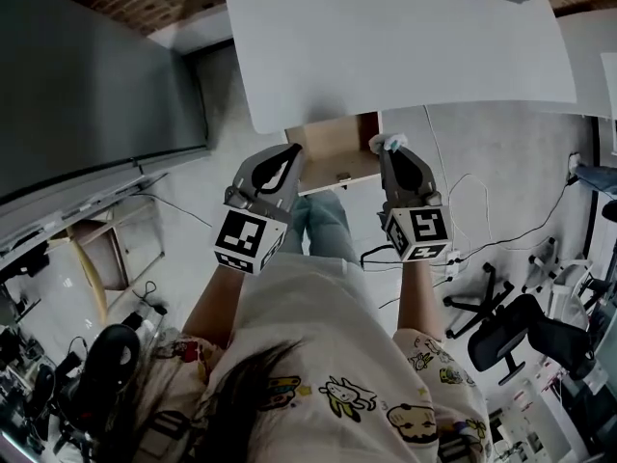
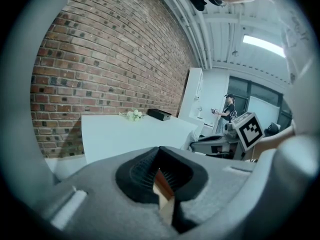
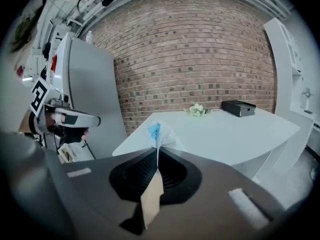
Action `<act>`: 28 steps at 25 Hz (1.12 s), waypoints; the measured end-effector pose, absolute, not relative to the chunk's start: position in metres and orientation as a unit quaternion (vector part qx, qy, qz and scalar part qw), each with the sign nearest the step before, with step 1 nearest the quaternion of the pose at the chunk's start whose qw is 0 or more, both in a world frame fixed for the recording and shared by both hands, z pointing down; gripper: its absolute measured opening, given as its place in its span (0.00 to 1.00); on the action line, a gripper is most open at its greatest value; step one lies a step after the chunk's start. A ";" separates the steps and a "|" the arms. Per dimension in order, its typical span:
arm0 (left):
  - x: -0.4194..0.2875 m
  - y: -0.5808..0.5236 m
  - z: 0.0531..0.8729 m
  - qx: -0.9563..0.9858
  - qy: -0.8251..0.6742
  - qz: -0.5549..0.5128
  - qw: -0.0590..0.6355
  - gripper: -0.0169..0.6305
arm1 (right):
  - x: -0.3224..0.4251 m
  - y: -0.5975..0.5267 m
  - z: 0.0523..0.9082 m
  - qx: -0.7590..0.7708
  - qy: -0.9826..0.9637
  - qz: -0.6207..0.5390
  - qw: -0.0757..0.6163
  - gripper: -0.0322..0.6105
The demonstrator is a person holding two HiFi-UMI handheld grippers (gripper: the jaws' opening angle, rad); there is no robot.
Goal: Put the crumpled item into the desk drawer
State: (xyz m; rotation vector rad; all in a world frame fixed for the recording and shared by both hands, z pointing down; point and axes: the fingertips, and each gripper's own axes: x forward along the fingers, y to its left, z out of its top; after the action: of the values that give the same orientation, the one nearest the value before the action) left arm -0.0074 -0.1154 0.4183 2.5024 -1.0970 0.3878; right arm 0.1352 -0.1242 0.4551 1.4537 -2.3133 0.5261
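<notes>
In the head view both grippers hang side by side over an open wooden drawer under the front edge of the white desk. My right gripper is shut on the crumpled item, a small white and blue wad that sticks out past its tips. In the right gripper view the crumpled item is pinched between the jaws of that gripper, with the desk beyond. My left gripper is shut and holds nothing; its jaws meet in the left gripper view.
On the desk lie a black box and a small bunch of white flowers. A grey panel stands to the left. Office chairs and floor cables are to the right. A person stands far off.
</notes>
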 end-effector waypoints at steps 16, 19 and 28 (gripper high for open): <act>0.017 -0.112 0.535 0.896 -0.346 0.190 0.203 0.02 | 0.135 -0.121 0.587 0.487 -0.810 0.199 0.260 0.07; 0.023 -0.107 0.563 0.897 -0.335 0.200 0.209 0.02 | 0.135 -0.120 0.622 0.478 -0.808 0.203 0.276 0.07; 0.031 -0.097 0.621 0.892 -0.317 0.234 0.219 0.02 | 0.133 -0.117 0.696 0.421 -0.818 0.182 0.347 0.07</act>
State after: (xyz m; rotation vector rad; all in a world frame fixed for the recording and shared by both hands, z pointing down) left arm 0.0310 -0.0973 0.6206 2.4690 -0.8782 0.6481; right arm 0.1333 -0.1173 0.6956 1.0934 -2.1223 0.4719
